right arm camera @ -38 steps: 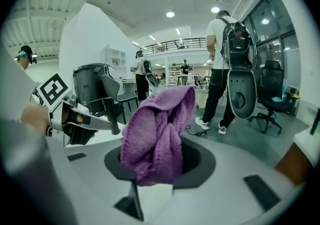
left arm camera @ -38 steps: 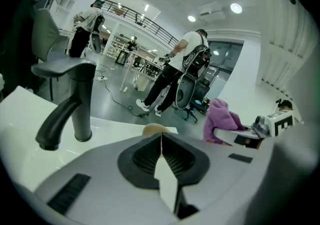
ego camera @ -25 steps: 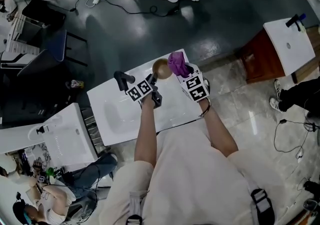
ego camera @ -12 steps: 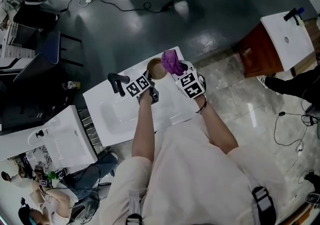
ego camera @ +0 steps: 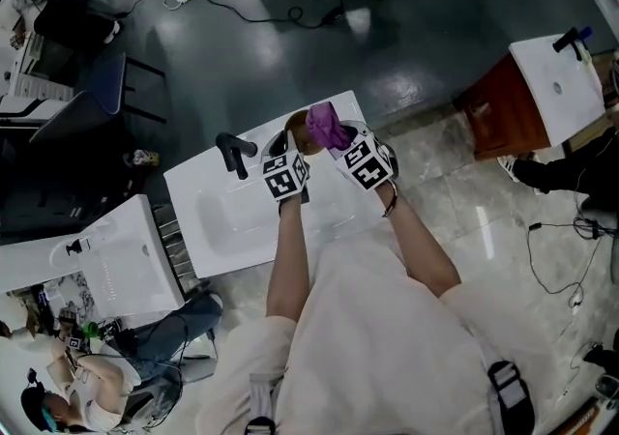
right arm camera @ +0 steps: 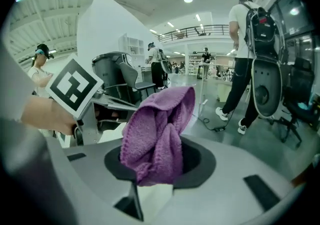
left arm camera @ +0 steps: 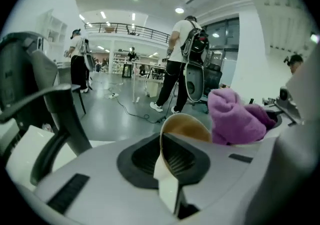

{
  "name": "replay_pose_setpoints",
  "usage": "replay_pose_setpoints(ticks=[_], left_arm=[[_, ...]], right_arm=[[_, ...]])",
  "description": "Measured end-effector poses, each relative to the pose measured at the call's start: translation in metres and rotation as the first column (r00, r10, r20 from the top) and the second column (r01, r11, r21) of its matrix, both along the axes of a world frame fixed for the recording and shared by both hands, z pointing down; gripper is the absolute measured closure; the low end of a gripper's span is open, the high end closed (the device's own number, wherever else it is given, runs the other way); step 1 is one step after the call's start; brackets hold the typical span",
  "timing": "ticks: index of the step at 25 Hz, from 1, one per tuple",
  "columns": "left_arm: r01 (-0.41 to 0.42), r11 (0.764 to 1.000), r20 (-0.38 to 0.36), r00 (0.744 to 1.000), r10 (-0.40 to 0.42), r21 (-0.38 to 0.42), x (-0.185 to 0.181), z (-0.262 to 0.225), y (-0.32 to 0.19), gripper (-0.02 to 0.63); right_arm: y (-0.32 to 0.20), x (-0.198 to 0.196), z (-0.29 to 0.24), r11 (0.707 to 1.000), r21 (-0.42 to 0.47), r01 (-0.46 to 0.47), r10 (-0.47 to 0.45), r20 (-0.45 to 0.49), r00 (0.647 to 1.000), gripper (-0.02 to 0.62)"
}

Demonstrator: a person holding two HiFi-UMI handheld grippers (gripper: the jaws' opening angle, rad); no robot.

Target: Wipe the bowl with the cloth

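Note:
A brown bowl (ego camera: 300, 133) is held on edge above the far side of the white sink counter (ego camera: 232, 220). My left gripper (ego camera: 293, 151) is shut on its rim; in the left gripper view the thin rim of the bowl (left arm camera: 184, 128) runs between the jaws of this gripper (left arm camera: 167, 169). A bunched purple cloth (ego camera: 329, 126) is held in my right gripper (ego camera: 342, 140), which is shut on it, and presses against the bowl's right side. The right gripper view shows the cloth (right arm camera: 157, 136) rising from the right gripper (right arm camera: 155, 184). The bowl's inside is partly hidden by the cloth.
A black faucet (ego camera: 235, 151) stands on the counter left of the bowl. Another white sink unit (ego camera: 106, 259) sits to the left, and a third (ego camera: 561, 85) at the upper right. People stand beyond the counter, with cables (ego camera: 242, 8) on the dark floor.
The two grippers have drawn closer together. The cloth has moved left onto the bowl, which it now overlaps.

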State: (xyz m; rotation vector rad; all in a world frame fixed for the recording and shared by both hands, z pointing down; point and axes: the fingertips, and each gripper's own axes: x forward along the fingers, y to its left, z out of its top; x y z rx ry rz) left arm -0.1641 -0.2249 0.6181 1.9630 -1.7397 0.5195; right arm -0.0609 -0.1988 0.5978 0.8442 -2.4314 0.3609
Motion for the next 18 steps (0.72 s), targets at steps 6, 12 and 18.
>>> replay_pose_setpoints(ticks=[6,12,18], left_arm=[[-0.103,0.993,0.176,0.98,0.092,0.058,0.016,-0.028,0.016,0.579],[-0.162,0.984,0.197,0.97,0.145,0.075,0.036,-0.042,0.028,0.577],[-0.109,0.99,0.066,0.992,0.104,0.093,0.036,-0.048,0.028,0.58]], right_arm=[[0.021,-0.018,0.021,0.982,-0.135,0.134,-0.151,-0.124,0.981,0.462],[0.005,-0.021,0.008,0.96,-0.133,0.248,-0.278,-0.312,0.909,0.459],[-0.005,-0.026,-0.013,0.945,0.103,0.31,-0.238,-0.434,0.869,0.436]])
